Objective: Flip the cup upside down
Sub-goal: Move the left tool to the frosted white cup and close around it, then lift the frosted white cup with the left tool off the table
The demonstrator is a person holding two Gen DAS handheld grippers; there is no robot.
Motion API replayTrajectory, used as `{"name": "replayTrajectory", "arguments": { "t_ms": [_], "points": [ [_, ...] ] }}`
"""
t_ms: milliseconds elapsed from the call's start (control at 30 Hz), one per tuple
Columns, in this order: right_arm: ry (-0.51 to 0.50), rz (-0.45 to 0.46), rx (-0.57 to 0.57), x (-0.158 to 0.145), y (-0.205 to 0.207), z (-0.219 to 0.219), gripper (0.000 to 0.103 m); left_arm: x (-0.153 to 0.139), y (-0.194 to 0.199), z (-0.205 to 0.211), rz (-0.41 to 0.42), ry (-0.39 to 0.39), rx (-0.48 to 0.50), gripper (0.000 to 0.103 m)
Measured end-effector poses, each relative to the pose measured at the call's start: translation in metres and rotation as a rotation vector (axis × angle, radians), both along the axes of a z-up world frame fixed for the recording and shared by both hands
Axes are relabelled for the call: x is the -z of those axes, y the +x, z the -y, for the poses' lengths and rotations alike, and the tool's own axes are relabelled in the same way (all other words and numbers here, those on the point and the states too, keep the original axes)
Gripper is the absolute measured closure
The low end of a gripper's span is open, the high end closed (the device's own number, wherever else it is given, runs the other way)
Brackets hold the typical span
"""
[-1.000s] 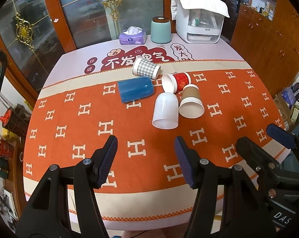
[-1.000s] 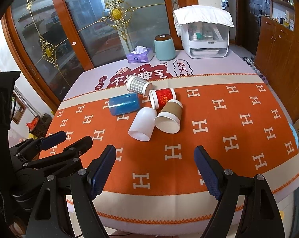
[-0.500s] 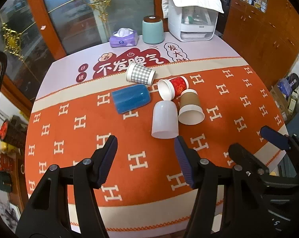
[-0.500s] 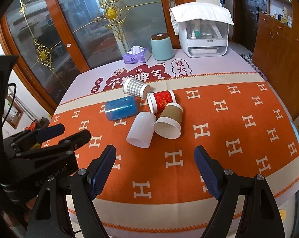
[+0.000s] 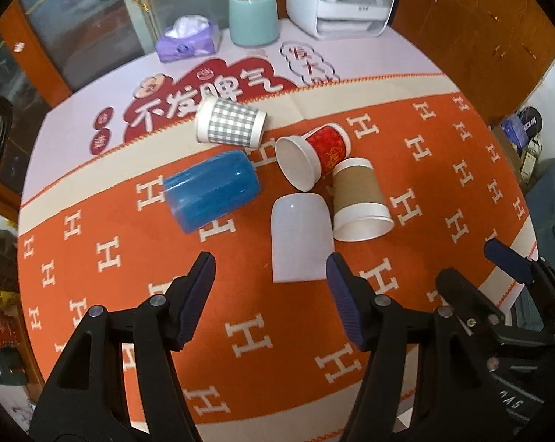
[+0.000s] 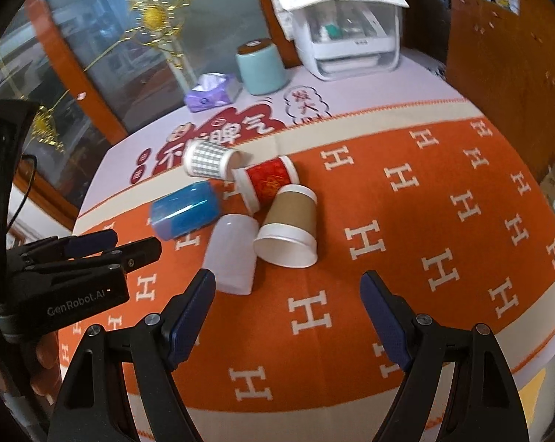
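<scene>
Between the L gripper [image 5: 270, 280] fingers, spread wide w/ nothing held, lies the white cup [image 5: 300, 237] on its side, mouth toward the camera, just ahead of the tips. R gripper [image 6: 288, 294] fingers also spread, empty, near the brown cup [image 6: 290, 226], which touches the white one. Red cup [image 5: 316, 154], checked cup [image 5: 229, 125] & blue cup [image 5: 211, 189] lie tipped over further back on the orange surface [image 5: 112, 258]. Tissue box [image 5: 189, 38] & teal canister [image 5: 253, 16] at far edge.
</scene>
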State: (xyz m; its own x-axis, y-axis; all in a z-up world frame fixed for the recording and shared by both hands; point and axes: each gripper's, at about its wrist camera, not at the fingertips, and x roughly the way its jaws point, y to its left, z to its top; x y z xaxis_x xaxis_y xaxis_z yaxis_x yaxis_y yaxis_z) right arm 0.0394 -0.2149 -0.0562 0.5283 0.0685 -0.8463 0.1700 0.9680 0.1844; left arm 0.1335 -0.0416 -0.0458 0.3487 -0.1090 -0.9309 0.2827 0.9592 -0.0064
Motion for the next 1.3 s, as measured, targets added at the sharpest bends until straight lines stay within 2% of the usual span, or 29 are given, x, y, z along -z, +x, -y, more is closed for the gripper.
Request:
{"name": "replayTrajectory", "arguments": {
  "t_ms": [267, 367, 400, 533, 667, 733, 833, 1000, 1300],
  "points": [
    [0.055, -0.075, 0.081, 0.047, 0.027, 0.023, 0.021, 0.069, 0.053, 0.009, -0.223, -0.067, 0.034, 0.043],
    [0.074, -0.1, 0.098, 0.061, 0.027, 0.026, 0.021, 0.092, 0.065, 0.011, -0.264, -0.071, 0.023, 0.043],
    [0.079, -0.105, 0.102, 0.065, 0.027, 0.028, 0.021, 0.099, 0.069, 0.012, -0.271, -0.07, 0.016, 0.04],
    [0.079, -0.123, 0.123, 0.074, 0.022, 0.03, 0.021, 0.115, 0.077, 0.016, -0.312, -0.152, 0.016, 0.038],
    [0.091, -0.14, 0.148, 0.081, 0.019, 0.036, 0.021, 0.13, 0.081, 0.03, -0.336, -0.157, 0.043, 0.038],
    [0.098, -0.143, 0.158, 0.083, 0.017, 0.039, 0.021, 0.134, 0.082, 0.037, -0.354, -0.159, 0.048, 0.038],
    [0.104, -0.144, 0.171, 0.084, 0.014, 0.043, 0.021, 0.14, 0.082, 0.043, -0.37, -0.168, 0.044, 0.044],
    [0.117, -0.15, 0.183, 0.087, 0.009, 0.048, 0.021, 0.141, 0.081, 0.042, -0.351, -0.173, 0.023, 0.044],
    [0.131, -0.147, 0.152, 0.081, 0.005, 0.046, 0.021, 0.109, 0.056, 0.013, -0.263, -0.157, -0.054, 0.045]
  ]
}}
